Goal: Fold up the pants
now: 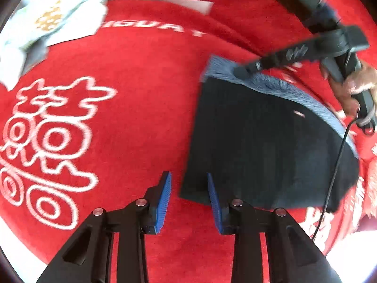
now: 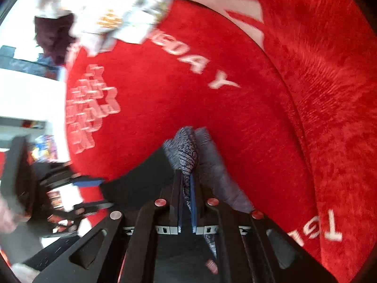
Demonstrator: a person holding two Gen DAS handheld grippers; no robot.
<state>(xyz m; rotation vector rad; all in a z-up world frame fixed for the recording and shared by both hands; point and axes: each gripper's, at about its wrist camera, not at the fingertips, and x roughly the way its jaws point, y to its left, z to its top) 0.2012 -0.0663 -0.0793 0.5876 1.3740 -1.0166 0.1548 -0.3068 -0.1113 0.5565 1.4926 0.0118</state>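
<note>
**Soft dark pants, pinched at the grey band**

The pants (image 1: 266, 146) lie flat on a red cloth (image 1: 132, 108) with white lettering, folded into a compact dark panel with a grey ribbed band (image 1: 278, 87) along its far edge. They look light and limp, a knit that will sag and drape the moment it leaves the surface, and not slippery. I'd judge nothing here is fragile; the risk is only that layers slide apart if just the top one gets caught. The stretchy band and the corners look like the sensible places to take hold, since the middle of the panel would simply bunch up.

The right gripper (image 2: 186, 188) points steeply down, its fingers together and clamped on a bunch of the grey ribbed fabric, which pokes out past the tips. In the left wrist view its dark body (image 1: 329, 42) reaches in from the upper right, a hand (image 1: 353, 87) wrapped on the grip, with its tip on the band.

The left gripper (image 1: 188, 188) also angles steeply down over the panel's near left corner. Its blue fingers (image 1: 165, 198) stand a little apart, one over the red cloth, the other over the dark edge, with nothing pressed between them that I can see.

A pale bundle of other laundry (image 1: 47, 23) sits well apart at the far left.
</note>
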